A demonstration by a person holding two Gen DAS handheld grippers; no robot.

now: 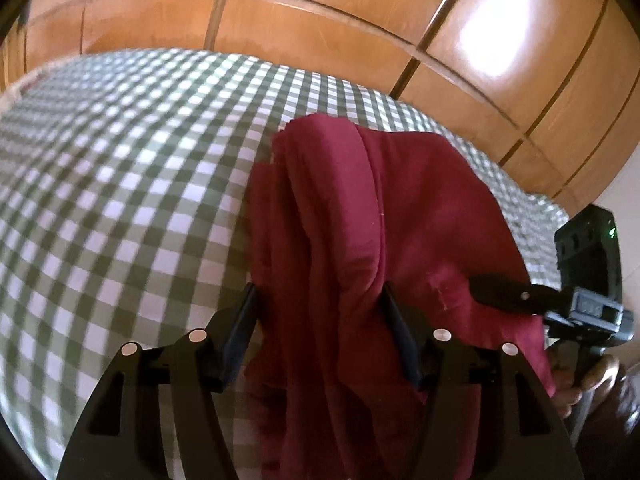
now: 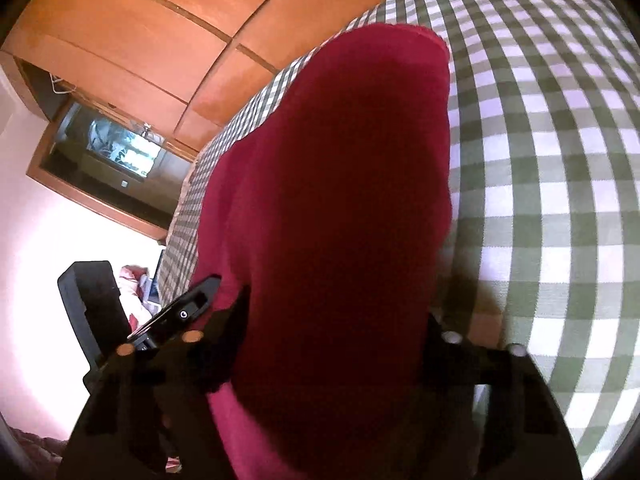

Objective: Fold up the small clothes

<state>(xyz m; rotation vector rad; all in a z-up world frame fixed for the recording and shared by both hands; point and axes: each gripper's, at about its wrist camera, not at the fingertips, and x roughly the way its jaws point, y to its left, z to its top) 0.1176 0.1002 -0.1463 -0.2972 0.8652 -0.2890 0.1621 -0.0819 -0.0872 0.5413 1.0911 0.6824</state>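
A dark red garment (image 1: 400,200) lies bunched in long folds on the green-and-white checked cover (image 1: 120,180). My left gripper (image 1: 320,320) is shut on its near end, and the bundled cloth fills the gap between both pads. To the right, my right gripper (image 1: 500,294) touches the garment's right edge with a dark fingertip. In the right wrist view the same red garment (image 2: 340,160) fills the space between the fingers of my right gripper (image 2: 336,320), which is shut on it. Its right finger is mostly hidden by cloth. My left gripper (image 2: 200,292) shows at the lower left.
The checked cover (image 2: 540,160) spreads wide to the left of the garment in the left wrist view. Glossy wooden wardrobe doors (image 1: 320,20) stand behind the bed. A person's hand (image 1: 568,392) holds the right gripper. A dark recessed niche (image 2: 116,152) sits in the wall at left.
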